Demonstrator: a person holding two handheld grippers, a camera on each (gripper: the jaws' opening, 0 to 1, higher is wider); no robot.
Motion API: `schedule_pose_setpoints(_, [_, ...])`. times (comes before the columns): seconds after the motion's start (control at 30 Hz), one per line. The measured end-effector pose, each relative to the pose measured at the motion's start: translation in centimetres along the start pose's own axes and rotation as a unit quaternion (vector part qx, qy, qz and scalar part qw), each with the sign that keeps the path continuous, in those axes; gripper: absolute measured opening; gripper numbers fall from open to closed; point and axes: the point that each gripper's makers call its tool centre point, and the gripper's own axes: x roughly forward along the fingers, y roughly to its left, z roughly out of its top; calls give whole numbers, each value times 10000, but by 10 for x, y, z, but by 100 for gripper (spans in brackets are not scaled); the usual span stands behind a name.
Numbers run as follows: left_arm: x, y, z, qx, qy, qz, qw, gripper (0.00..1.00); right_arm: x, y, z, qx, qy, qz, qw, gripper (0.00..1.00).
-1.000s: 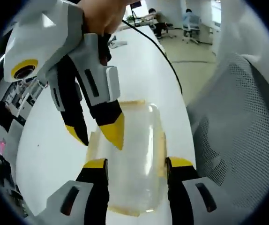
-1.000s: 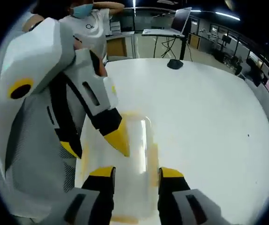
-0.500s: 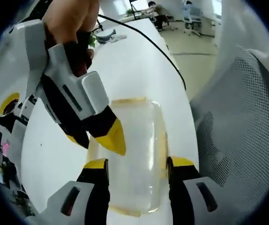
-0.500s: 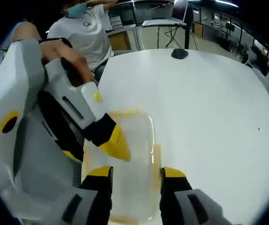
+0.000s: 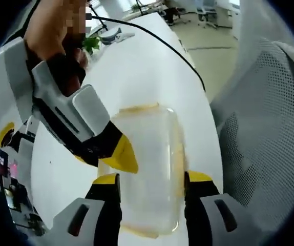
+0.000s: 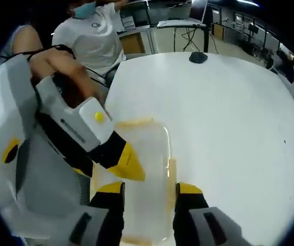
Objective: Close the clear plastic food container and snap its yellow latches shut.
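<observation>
The clear plastic container (image 5: 149, 164) lies with its lid on atop the white table (image 5: 137, 72). A yellow latch (image 5: 139, 108) shows at its far end and another along its right side (image 5: 181, 154). My left gripper (image 5: 152, 179) is open, its jaws standing either side of the container's near end. A hand holds the right gripper (image 5: 103, 156) low at the left, one yellow tip on the lid's left edge. In the right gripper view the container (image 6: 142, 174) sits between my right gripper's (image 6: 149, 188) open jaws, and the left gripper (image 6: 106, 166) reaches in over its left edge.
A grey mesh chair (image 5: 262, 133) stands close to the table's right edge. A black cable (image 5: 172, 48) runs across the table beyond the container, with a small plant (image 5: 90, 43) further back. A person in a white shirt (image 6: 93, 36) sits at the table's far side, near a black object (image 6: 197, 57).
Both views have shifted slightly. In each view the other gripper has sunk lower and leaned flatter toward the container's left edge. The container has stayed in place.
</observation>
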Motion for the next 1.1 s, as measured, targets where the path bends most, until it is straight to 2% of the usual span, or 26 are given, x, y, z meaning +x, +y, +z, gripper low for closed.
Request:
schedule_pose_setpoints(0.03, [-2,4,1,261,2,116,9996,45,2,2,2,232,-6,123,9997,34])
schedule_pose_setpoints(0.07, [-2,2,0,22,22,105,9999,45,2,0,2,47,106,152,9998,34])
schedule_pose_setpoints(0.27, [-1,2,0,89,9,261,9996,45,0,0,0,159,189,211,9995,34])
schedule_pose_setpoints(0.37, [-1,3,-1,44,-41,176,9998,46,0,1,-2,91,195,145,9997,35])
schedule_pose_setpoints(0.57, [-1,2,1,91,-193,119,9997,48,-4,0,-2,1,-207,63,9998,37])
schedule_pose_setpoints(0.6, [-2,2,0,118,-227,147,9996,48,-5,0,2,-203,-414,-57,9989,36])
schedule_pose_setpoints(0.67, [-2,2,1,212,-265,230,9992,47,-12,-3,-1,-465,-537,-323,9969,33])
schedule_pose_setpoints(0.7, [-2,3,0,213,-261,284,9990,47,-15,-5,-2,-388,-613,-415,9965,31])
schedule_pose_setpoints(0.73, [-3,4,3,71,-374,307,9988,48,-20,-5,1,-142,-812,-486,9954,29])
schedule_pose_setpoints(0.77, [-4,1,7,-86,-493,193,9986,50,-24,-3,4,-15,-1005,-483,9938,28])
schedule_pose_setpoints(0.8, [-8,5,11,-301,-648,227,9972,51,-28,0,6,53,-1157,-491,9921,28])
schedule_pose_setpoints(0.9, [-13,11,12,-439,-652,189,9967,58,-34,2,-2,-26,-1127,-627,9916,28])
schedule_pose_setpoints(1.0, [-21,16,17,-375,-853,191,9955,57,-36,7,-9,-240,-1013,-725,9919,27])
schedule_pose_setpoints(1.1, [-28,16,18,-330,-996,31,9945,58,-41,12,-12,-322,-1026,-824,9908,28])
